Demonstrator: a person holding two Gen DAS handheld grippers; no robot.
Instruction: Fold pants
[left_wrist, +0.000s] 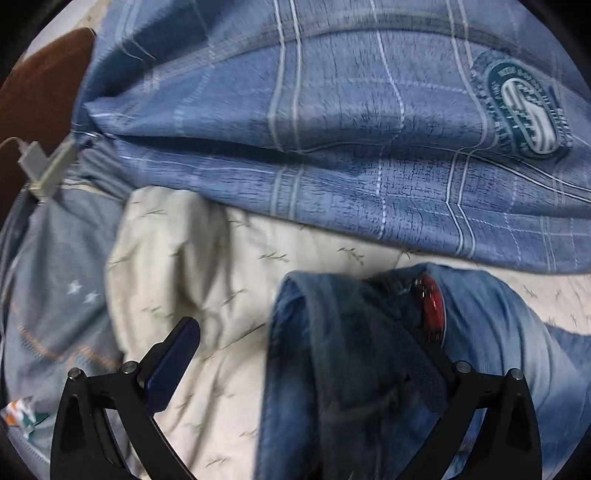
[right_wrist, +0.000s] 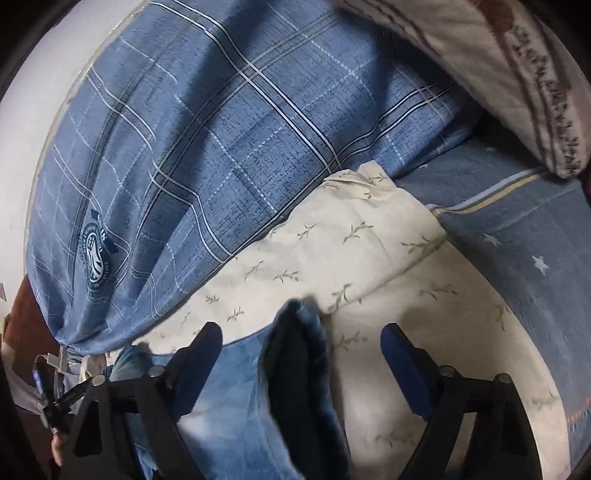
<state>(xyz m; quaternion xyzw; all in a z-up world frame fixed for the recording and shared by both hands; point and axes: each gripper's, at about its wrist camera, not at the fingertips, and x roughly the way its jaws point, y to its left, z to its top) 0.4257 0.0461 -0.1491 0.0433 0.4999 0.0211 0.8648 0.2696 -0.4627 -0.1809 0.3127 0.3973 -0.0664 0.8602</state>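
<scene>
The pants are blue denim jeans (left_wrist: 369, 369) lying on a cream leaf-print quilt (left_wrist: 207, 258). In the left wrist view my left gripper (left_wrist: 306, 339) is open; its left finger (left_wrist: 177, 354) is free over the quilt, and the waistband with a red patch (left_wrist: 432, 310) drapes over the right finger. In the right wrist view my right gripper (right_wrist: 303, 350) is open, and a raised fold of the jeans (right_wrist: 299, 362) stands between the fingers without being pinched. The left finger (right_wrist: 199, 362) lies over flat denim.
A blue plaid pillow (left_wrist: 332, 110) lies behind the jeans, also in the right wrist view (right_wrist: 207, 147). A blue star-print sheet (right_wrist: 517, 236) covers the bed. A white charger plug (left_wrist: 37, 162) sits at left. A beige quilted pillow (right_wrist: 498, 55) is at upper right.
</scene>
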